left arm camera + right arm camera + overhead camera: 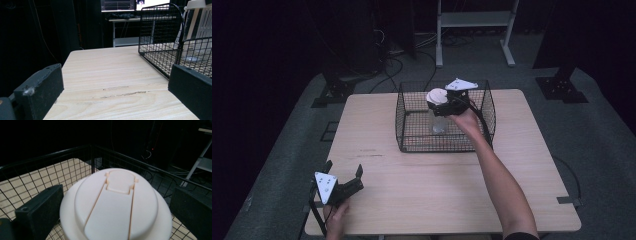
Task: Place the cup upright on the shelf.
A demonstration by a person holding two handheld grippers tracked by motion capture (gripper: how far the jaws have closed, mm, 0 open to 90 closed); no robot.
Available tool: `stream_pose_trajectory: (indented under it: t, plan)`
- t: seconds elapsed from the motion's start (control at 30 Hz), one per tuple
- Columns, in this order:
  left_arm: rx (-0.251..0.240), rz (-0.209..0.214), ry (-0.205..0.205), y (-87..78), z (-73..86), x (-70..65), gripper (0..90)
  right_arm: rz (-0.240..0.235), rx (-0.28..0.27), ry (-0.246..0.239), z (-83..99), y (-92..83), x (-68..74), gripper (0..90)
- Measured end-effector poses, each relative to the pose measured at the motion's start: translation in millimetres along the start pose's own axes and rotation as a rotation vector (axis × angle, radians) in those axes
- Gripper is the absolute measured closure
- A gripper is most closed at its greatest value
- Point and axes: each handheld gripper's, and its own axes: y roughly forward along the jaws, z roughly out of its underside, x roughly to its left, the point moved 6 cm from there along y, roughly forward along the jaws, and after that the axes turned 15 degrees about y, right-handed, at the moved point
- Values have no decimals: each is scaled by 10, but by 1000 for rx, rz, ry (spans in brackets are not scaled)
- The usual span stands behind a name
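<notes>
Left gripper (344, 172): rests low at the near-left corner of the surface (422, 200), held by the person's left hand (336, 217). Its fingers (41, 92) stand wide apart with nothing between them — bare wood shows in the gap in the left gripper view.

Basket (404, 107): black wire, at the far middle of the surface, well apart from the left gripper and off to its right and ahead.

Cup (441, 122): a clear body with a white lid (437, 95), upright inside the basket, toward its middle. Its long axis runs vertical, lid uppermost, rising above the basket's rim.

Right gripper (451, 102): reached over the basket on the person's right arm, sitting at lid height. In the right gripper view the lid (116, 205) lies squarely between the two fingers (40, 215) — one on each side.

Grip state: the fingers flank the lid closely, but whether they press on it or stand just clear I cannot tell.

Deciding relation: the right hand is much the nearer; with the cup upright and the fingers level with its top, any lift would likely go straight up, clear of the wire walls.
</notes>
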Motion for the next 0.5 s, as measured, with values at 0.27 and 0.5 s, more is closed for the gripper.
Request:
stream_pose_trajectory:
  t: [0.27, 0.5]
  plan:
    - [-1, 0, 0, 1, -1, -2, 0, -6, -30, 13, -79, -81, 7, 0]
    - [-1, 0, 1, 1, -1, -4, 0, -15, -50, 20, -138, -177, 27, 0]
